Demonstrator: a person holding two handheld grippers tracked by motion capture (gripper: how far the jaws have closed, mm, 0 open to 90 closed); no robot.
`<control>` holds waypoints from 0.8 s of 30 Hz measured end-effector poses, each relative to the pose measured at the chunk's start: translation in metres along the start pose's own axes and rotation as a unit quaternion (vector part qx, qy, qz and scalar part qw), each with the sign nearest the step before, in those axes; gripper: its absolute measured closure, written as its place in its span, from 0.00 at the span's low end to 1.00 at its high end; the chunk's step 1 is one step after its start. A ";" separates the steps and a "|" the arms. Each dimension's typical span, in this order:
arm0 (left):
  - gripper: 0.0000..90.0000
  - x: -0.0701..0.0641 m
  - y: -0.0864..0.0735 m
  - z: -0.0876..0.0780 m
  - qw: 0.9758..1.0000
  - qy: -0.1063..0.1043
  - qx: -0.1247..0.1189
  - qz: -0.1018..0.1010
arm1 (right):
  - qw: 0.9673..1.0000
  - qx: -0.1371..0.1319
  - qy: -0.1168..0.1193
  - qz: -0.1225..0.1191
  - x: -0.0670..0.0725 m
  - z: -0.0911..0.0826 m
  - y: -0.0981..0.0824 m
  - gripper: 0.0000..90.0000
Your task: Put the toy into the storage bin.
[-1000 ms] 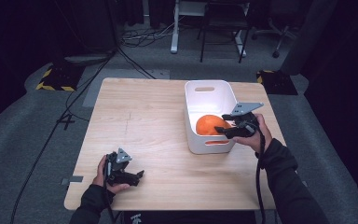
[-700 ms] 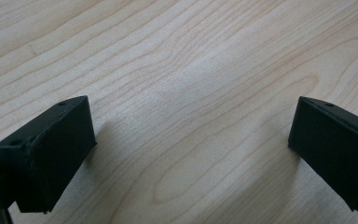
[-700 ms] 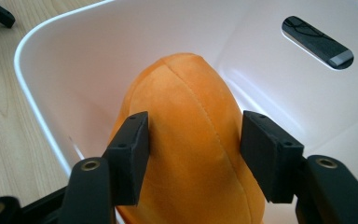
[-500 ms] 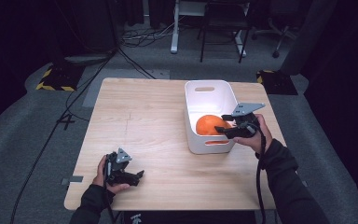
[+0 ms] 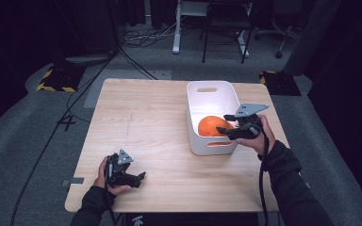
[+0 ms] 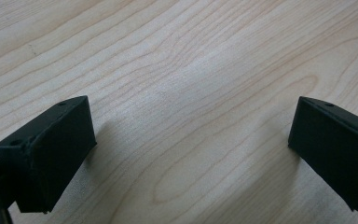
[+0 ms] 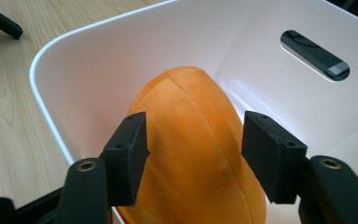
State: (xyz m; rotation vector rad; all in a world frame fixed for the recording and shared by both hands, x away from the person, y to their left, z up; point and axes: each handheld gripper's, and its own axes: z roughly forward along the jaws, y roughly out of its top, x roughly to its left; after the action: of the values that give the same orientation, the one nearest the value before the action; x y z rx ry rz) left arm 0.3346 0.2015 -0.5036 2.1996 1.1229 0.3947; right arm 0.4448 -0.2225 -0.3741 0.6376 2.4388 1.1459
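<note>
- Left gripper rests on the wooden table near its front left corner, held in the person's left hand. In the left gripper view its jaws stand wide apart over bare wood, with nothing between them.
- White bin stands on the table's right half, its handle slot on the far wall.
- Orange plush toy lies inside the bin, against the near wall.
- Right gripper reaches in over the bin's near right rim. Its jaws have just been opening, and in the right gripper view they stand on either side of the plush toy; whether the pads press on it cannot be told.
</note>
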 end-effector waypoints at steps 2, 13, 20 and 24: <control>0.01 0.000 0.000 0.000 1.000 0.000 0.000 0.000 | 1.000 -0.002 -0.002 -0.003 0.000 -0.001 0.001 0.46; 0.01 0.000 0.000 0.000 1.000 0.001 0.000 0.000 | 1.000 -0.012 -0.013 -0.005 0.000 -0.007 0.002 0.36; 0.01 0.000 0.000 0.000 1.000 0.001 -0.001 0.000 | 0.999 -0.025 -0.024 0.000 0.000 -0.013 0.003 0.30; 0.01 0.000 0.000 0.000 1.000 0.001 -0.001 0.000 | 0.999 -0.034 -0.028 -0.004 0.001 -0.019 0.003 0.27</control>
State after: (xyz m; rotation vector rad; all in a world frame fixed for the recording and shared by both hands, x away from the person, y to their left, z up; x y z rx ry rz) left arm 0.3346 0.2015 -0.5037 2.1986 1.1230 0.3970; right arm 0.4356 -0.2319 -0.3605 0.6298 2.3436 1.1867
